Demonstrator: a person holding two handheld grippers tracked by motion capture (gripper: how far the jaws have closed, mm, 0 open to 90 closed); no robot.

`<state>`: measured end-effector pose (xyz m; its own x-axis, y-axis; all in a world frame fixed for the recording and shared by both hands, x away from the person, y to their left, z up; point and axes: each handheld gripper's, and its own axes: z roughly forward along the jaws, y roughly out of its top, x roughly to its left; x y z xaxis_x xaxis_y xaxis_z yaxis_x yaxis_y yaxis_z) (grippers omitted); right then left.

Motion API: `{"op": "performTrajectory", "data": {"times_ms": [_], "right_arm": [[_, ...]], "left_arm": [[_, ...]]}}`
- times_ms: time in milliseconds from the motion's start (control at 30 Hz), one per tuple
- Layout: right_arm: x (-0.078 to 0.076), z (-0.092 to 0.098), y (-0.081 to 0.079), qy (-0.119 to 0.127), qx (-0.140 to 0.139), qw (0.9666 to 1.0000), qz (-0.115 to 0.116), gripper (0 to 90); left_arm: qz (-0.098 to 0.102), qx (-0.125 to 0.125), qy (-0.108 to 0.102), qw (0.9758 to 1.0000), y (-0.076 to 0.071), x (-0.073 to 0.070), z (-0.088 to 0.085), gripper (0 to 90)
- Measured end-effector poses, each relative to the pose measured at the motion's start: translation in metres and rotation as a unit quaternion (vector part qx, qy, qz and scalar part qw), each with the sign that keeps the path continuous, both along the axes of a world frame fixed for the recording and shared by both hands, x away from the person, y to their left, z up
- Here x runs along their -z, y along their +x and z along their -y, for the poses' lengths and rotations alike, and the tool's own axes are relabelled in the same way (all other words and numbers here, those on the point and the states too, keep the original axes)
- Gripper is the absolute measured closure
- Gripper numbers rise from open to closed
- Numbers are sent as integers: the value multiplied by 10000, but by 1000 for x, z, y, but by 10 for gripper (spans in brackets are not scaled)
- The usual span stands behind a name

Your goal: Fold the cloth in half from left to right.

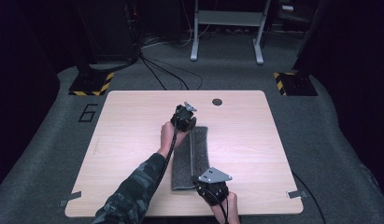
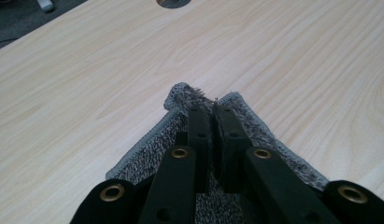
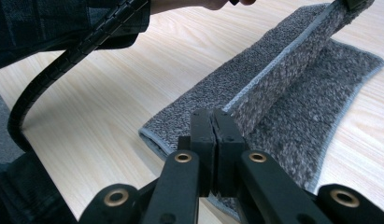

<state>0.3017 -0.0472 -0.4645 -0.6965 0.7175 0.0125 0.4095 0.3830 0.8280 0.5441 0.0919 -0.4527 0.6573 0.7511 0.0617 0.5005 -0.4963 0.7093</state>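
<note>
A dark grey, rectangular terry-cloth towel lies folded lengthwise at the centre of the pale wooden counter, running from the middle of the high view toward the lower edge. The left gripper sits at the towel's far end, just above centre frame, and its jaws are pinching a raised corner of the cloth, seen in the left gripper view with the hemmed edge bunched at the tips. The right gripper is at the near end, lower middle of the high view; its jaws are pressed together on the towel's upper layer, which rises as a ridge toward the upper right of the right gripper view. A round hole in the counter sits beyond the left gripper.
</note>
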Motion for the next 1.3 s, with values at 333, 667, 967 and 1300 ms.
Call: {"op": "performTrajectory", "data": {"times_ms": [333, 667, 967, 1300], "right_arm": [[5, 10, 0, -18, 155, 9999, -37, 885], [12, 15, 1, -165, 280, 9994, -148, 884], [13, 24, 1, -189, 400, 9989, -135, 857], [15, 53, 1, -98, 874, 9954, -377, 539]], "left_arm": [[-72, 13, 24, 10000, 4, 7, 10, 857], [-119, 26, 27, 9999, 6, 14, 17, 837], [-238, -19, -188, 9995, 10, 17, 21, 668], [-143, -189, -411, 9989, -1, -1, -3, 253]]}}
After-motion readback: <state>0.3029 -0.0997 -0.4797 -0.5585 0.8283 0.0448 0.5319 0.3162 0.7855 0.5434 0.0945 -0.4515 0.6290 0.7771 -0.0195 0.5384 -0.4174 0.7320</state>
